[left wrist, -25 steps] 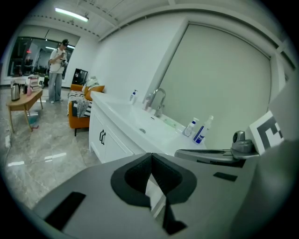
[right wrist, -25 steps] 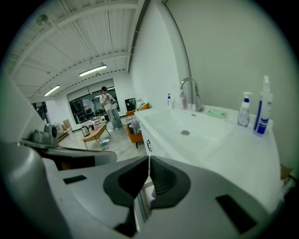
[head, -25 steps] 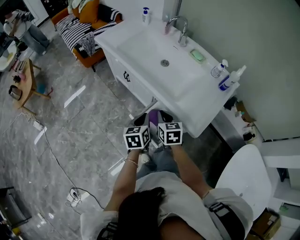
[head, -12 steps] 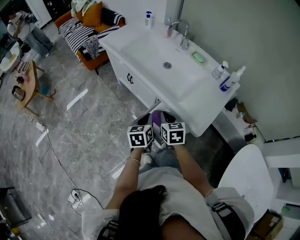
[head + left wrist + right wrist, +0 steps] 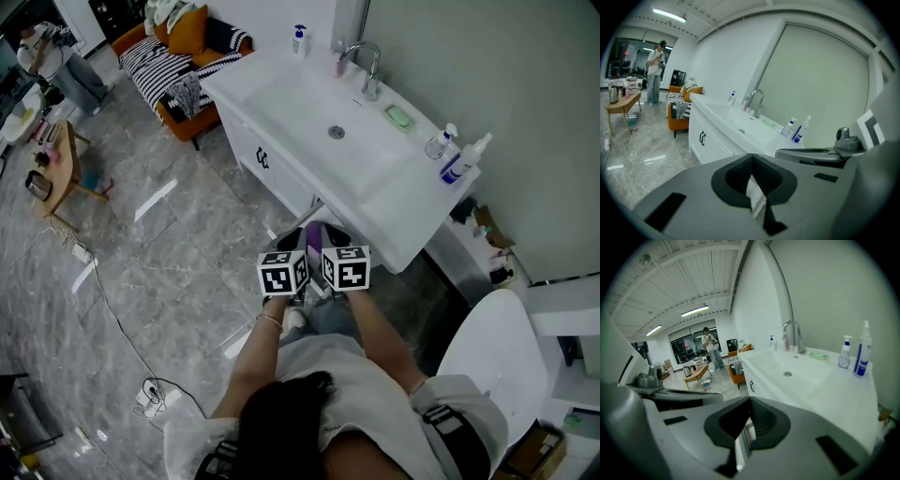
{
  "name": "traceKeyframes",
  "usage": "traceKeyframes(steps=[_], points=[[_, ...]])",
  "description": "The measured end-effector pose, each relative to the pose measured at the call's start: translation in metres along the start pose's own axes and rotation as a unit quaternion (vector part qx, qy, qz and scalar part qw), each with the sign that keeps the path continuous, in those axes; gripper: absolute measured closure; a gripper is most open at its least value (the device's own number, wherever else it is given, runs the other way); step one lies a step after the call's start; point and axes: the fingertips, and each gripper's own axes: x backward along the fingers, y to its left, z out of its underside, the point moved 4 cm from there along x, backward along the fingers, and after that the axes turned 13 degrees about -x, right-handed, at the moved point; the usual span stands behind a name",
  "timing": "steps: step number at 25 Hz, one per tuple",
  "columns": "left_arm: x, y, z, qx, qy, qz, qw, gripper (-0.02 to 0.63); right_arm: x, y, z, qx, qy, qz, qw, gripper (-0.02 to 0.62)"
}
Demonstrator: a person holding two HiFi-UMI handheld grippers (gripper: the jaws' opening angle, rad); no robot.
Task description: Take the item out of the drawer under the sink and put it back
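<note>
Though bottle (image 5: 459, 164) print is illegible, left hand-held gripper (image 5: 752, 161) and right hand-held gripper (image 5: 750, 404) are pressed together.

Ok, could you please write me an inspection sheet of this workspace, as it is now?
Surface: white sink counter, basin empty.
Job's things: cabinet front under the sink looks closed; item not seen.
Clutter: soap dish, spray bottle, small bottle, pump bottle.
Claws: left claw and right claw shut, empty.
Cables: corded power strip on floor.
Surroundings: orange sofa, wooden table, a person far off.
</note>
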Motion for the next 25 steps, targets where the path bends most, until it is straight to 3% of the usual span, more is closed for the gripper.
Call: traceKeyframes(steps=[25], points=[[0.0, -0.004, 0.013, 0.01, 0.008, -0.012, 0.9998, 0.601, 0.009, -0.019, 0.011, -0.003, -0.004, 0.005, 1.0, 0.575]])
